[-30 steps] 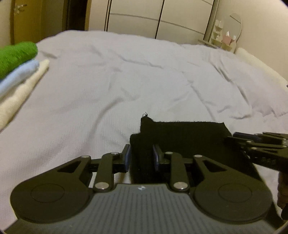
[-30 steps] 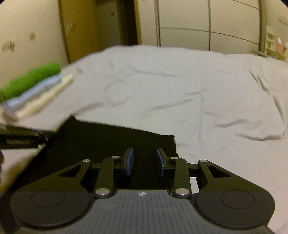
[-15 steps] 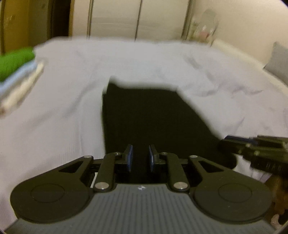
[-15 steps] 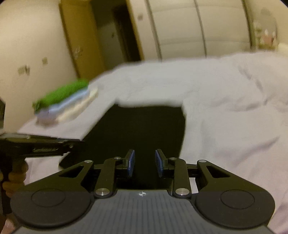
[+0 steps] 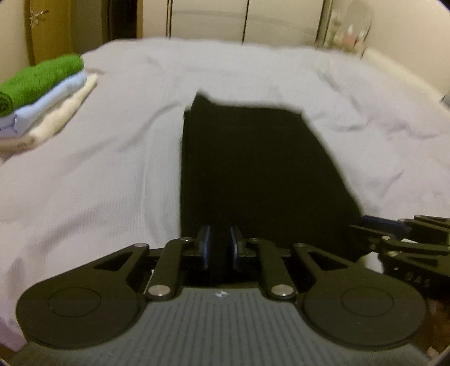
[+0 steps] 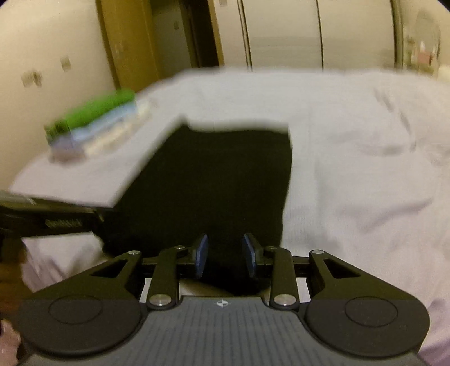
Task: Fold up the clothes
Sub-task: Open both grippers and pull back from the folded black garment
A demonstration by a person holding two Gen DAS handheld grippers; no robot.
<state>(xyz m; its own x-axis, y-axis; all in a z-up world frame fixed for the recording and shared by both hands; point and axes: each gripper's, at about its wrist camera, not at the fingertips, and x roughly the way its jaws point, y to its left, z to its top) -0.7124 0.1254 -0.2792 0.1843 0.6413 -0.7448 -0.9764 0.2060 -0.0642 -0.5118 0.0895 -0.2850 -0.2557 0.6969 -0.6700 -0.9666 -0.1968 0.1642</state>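
Note:
A black garment (image 5: 253, 169) lies spread flat on the pale bed sheet (image 5: 84, 183), stretching away from me. My left gripper (image 5: 219, 233) is shut on its near edge at the left corner, with black cloth pinched between the blue pads. In the right wrist view the same garment (image 6: 219, 174) runs forward from my right gripper (image 6: 225, 245), which is shut on a thicker fold of the near edge at the right side. The right gripper's tip (image 5: 371, 222) also shows at the right of the left wrist view. The held edge itself is hidden under the fingers.
A stack of folded clothes (image 5: 42, 95), green on light blue on cream, sits at the bed's left edge, also seen as a blurred stack (image 6: 95, 121). Wardrobe doors (image 5: 208, 19) and a small shelf with a mirror (image 5: 354, 31) stand behind the bed. Rumpled sheet (image 6: 351, 183) spreads to the right.
Both grippers drew back toward the near side with the black garment, which went from a short strip to a long panel ahead of them. The left jaws narrowed slightly.

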